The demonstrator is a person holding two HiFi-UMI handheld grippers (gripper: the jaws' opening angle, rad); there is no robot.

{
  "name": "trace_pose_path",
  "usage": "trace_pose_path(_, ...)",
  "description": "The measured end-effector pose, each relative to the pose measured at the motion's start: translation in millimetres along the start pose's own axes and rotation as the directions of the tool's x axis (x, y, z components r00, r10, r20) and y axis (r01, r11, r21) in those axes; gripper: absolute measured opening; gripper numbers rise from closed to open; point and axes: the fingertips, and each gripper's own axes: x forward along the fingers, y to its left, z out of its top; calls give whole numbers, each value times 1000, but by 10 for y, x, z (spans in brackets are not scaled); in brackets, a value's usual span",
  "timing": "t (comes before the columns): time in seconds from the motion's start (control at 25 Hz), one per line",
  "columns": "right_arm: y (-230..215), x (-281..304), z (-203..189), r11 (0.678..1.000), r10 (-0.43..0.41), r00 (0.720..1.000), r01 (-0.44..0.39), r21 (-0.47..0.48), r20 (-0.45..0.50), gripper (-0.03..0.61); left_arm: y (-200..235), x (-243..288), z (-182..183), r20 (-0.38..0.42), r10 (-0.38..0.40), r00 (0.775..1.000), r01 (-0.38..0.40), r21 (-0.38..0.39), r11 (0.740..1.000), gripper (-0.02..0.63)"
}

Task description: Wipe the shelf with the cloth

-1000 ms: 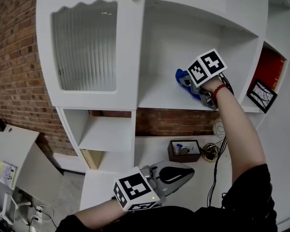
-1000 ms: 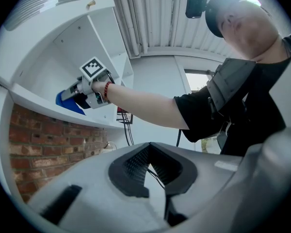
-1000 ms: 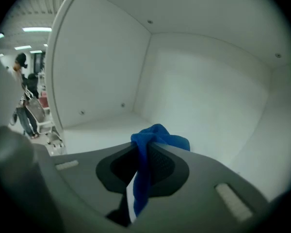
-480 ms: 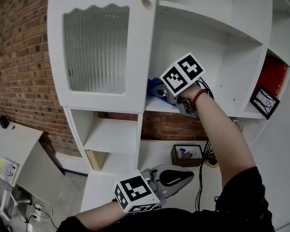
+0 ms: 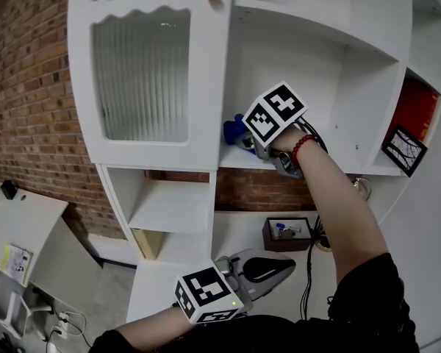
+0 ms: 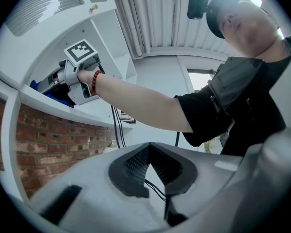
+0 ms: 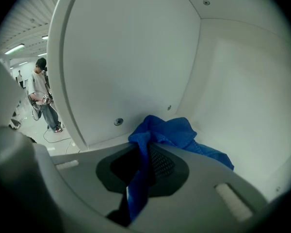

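Right gripper view looks into the left end of the shelf compartment, where the right gripper (image 7: 144, 161) has its jaws closed on a fold of the blue cloth (image 7: 177, 134). One strip of the fabric runs down between the pads towards the camera, and the rest lies bunched just past the jaw tips, resting on the shelf (image 5: 345, 166) close to the corner where the side wall meets the back panel. From the head view the same bundle sits at the shelf's left end, just beside the edge of the ribbed glass door (image 5: 140, 65).

The left gripper (image 6: 149, 147) hangs low, well apart from the shelf, with its jaw tips together and nothing between them.

The cloth looks light, soft and quite limp, so it should crumple and trail rather than slide as a flat pad. It is neither fragile nor slippery in this grip, but a pinch on one fold spreads little fabric over the board. A hold nearer the middle of the bundle, with the jaws pressed low to the shelf, would probably wipe more evenly, and the corner is where the bunch could snag or ride up the wall
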Motion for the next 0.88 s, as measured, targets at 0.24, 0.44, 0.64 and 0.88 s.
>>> trace_pose_path(0.24, -381, -215, -289, 993, -96, 995, 99, 68, -34, 37, -63, 58, -15, -9, -11, 1000, 11, 3, 1000, 3)
trace_pose_path(0.44, -830, -512, -666, 966, -224, 972, 230, 118, -69, 37, -162, 108, -22, -22, -25, 999, 25, 4, 1000, 3)
trace_pose_path(0.64, -1239, -864, -1085, 915, -350, 928, 368, 168, -126, 35, -249, 120, -6, -24, -25, 999, 25, 8, 1000, 3)
trace_pose_path(0.88, -1488, -1267, -1501, 847, -410, 893, 449, 286, -187, 35, -379, 142, 27, -18, -31, 999, 31, 11, 999, 3)
